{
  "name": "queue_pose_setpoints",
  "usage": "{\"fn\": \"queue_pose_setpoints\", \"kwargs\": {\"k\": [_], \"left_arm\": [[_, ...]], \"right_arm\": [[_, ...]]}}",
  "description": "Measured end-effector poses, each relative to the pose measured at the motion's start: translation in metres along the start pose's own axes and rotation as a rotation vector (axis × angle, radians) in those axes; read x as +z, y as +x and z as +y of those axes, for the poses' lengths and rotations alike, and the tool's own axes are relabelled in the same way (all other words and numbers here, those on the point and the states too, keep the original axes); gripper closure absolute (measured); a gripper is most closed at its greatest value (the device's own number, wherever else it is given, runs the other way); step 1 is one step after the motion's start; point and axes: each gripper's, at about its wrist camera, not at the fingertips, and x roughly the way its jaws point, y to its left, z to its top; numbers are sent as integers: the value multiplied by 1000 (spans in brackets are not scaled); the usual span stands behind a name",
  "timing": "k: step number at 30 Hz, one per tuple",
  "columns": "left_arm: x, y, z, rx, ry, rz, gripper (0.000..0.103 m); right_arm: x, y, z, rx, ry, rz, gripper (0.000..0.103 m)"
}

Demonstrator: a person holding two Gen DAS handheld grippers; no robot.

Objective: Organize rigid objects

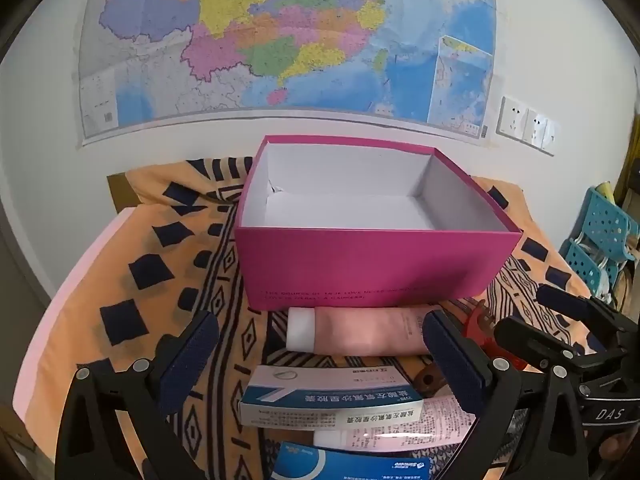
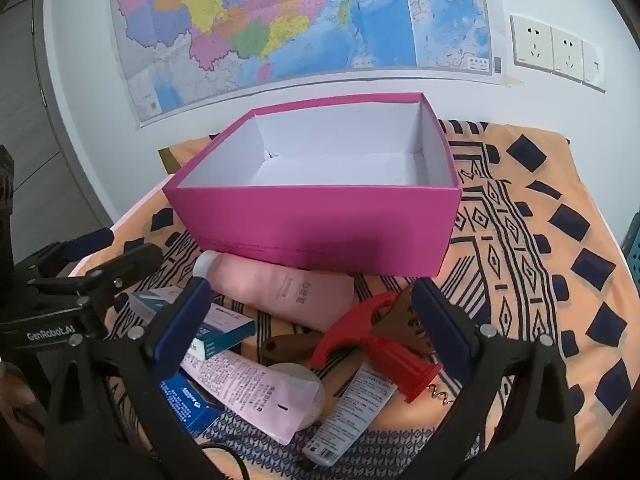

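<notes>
An open magenta cardboard box (image 1: 376, 256) with a white inside stands in the middle of both views, on a bench covered with an orange cloth with dark blue patterns (image 2: 540, 240); nothing can be seen inside the box. Just in front of its near wall, in the lower centre of each frame, lies a heap of small objects. A pink plastic tube with a white cap (image 1: 360, 330) lies on its side close along the box wall. Below it in the left wrist view is a white and blue medicine carton (image 1: 332, 404), which rests on a pale pink printed tube (image 2: 256, 396), and at the bottom edge a blue carton (image 1: 352, 466). In the right wrist view a red plastic corkscrew (image 2: 376, 344) lies over a brown wooden comb (image 2: 408, 320), with a small white tube (image 2: 352, 416) below it. The left gripper (image 1: 320, 356) is spread wide above the cartons and holds nothing. The right gripper (image 2: 312, 316) is also spread wide, over the corkscrew and tubes, and it holds nothing. A coloured map (image 1: 288, 40) hangs on the white wall in the upper part of both frames.
</notes>
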Motion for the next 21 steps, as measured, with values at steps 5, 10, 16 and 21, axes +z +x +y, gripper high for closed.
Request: {"fn": "queue_pose_setpoints", "kwargs": {"k": [5,10,16,21], "left_arm": [[-6,2,2,-13,-13,-21,0],[-5,1,0,-16,-11,-14,0],[0,0,2,-25,-2,-13,0],[0,0,1,-23,-2,-10,0]], "right_arm": [[-2,1,3,-5,-9,-9,3],[0,-1,2,19,16,-11,3],[-1,-1,2,24,20,-6,3],[-1,-1,3,24,20,-7,3]]}}
